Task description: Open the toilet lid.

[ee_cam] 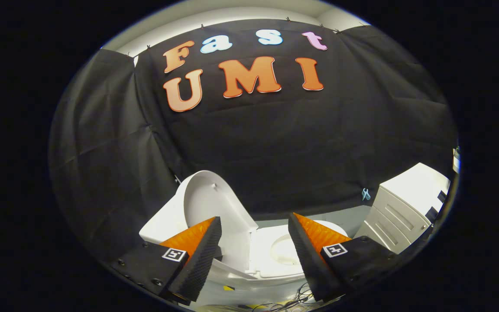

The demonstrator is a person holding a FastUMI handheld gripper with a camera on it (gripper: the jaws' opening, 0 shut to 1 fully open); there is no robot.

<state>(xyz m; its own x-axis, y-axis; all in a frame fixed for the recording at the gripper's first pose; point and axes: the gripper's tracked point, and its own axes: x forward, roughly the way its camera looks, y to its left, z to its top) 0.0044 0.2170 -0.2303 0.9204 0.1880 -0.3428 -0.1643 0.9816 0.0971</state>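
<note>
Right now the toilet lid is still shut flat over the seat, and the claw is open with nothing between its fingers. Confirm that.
Not quite. In the gripper view the toilet lid is already raised, standing up behind the seat, whose opening is exposed. The rest holds: the claw is open with nothing between its fingers.

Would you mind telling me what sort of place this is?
Likely a mock bathroom in a cloth-walled booth: a white toilet, lid raised, and a white drawer cabinet. The open gripper holds nothing.
</note>
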